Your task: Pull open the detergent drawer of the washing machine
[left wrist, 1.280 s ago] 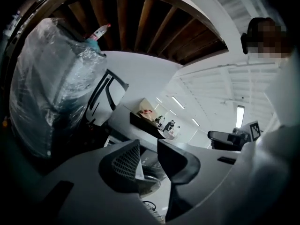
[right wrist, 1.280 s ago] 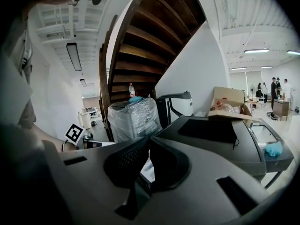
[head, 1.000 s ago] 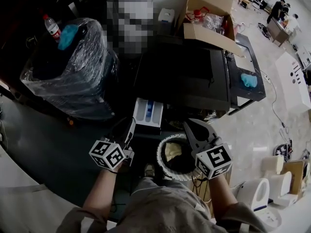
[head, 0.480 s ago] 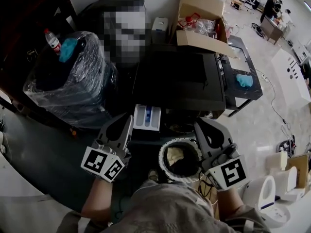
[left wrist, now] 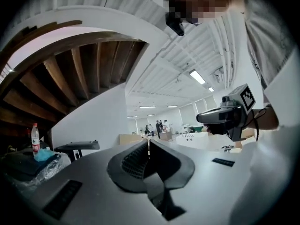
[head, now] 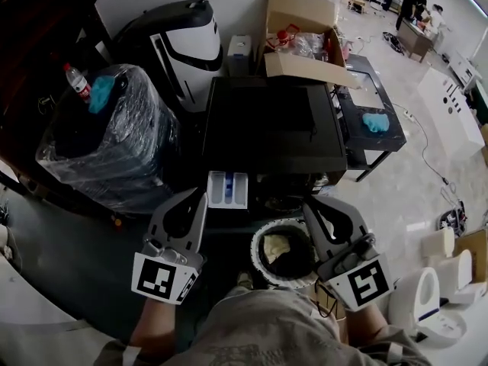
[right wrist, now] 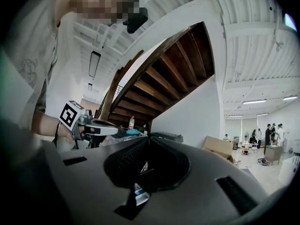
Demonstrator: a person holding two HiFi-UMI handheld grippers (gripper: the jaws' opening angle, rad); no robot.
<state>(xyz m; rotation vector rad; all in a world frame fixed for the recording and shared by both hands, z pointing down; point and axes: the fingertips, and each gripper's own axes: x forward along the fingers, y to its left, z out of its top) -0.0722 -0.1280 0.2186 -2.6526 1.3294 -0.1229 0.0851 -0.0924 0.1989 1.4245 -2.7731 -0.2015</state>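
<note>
Pale floor (head: 396, 197) surrounds the washing machine (head: 274, 128), detergent drawer (head: 228, 189) out (white, blue inside); left gripper (head: 201, 197) and right gripper (head: 308, 204) pressed together, empty.

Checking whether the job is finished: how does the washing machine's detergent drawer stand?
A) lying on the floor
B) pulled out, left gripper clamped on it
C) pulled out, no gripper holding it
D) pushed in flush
C: the detergent drawer sticks out of the washing machine, compartments showing; the left gripper and right gripper are shut on nothing.
</note>
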